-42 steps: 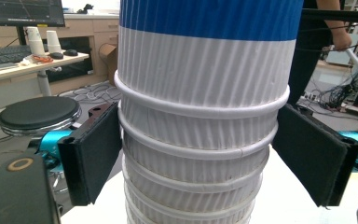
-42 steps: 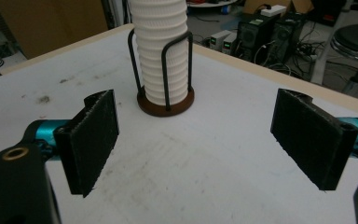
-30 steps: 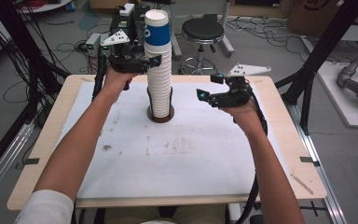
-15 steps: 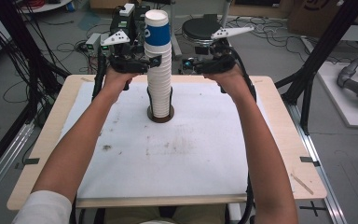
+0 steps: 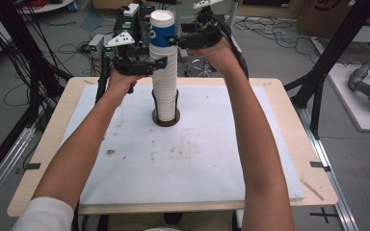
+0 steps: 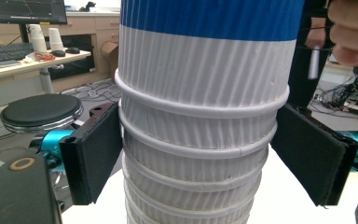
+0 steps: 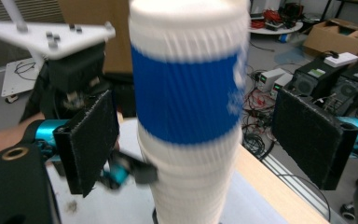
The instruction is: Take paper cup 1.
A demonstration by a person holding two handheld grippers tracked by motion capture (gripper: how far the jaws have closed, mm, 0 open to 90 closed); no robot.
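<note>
A tall stack of white ribbed paper cups [image 5: 165,91] stands in a dark round base [image 5: 166,121] on the white mat. Its top cup [image 5: 162,30] carries a blue band. My left gripper [image 5: 162,63] grips the stack a little below that cup; in the left gripper view both pads [image 6: 98,154] rest against the ribbed walls [image 6: 200,121]. My right gripper [image 5: 167,40] is level with the top cup. In the right gripper view its jaws stand open on either side of the blue band [image 7: 186,98], with a gap at each pad [image 7: 307,140].
The white mat [image 5: 270,144] covers most of the wooden table [image 5: 318,192]. A black stool [image 6: 39,109] stands beyond the table's far edge. Black frame posts [image 5: 327,62] rise at both sides, with cables and equipment boxes on the floor behind.
My right gripper has risen from the table's right side and swung left, up to the top cup. The left gripper and the stack have kept still.
</note>
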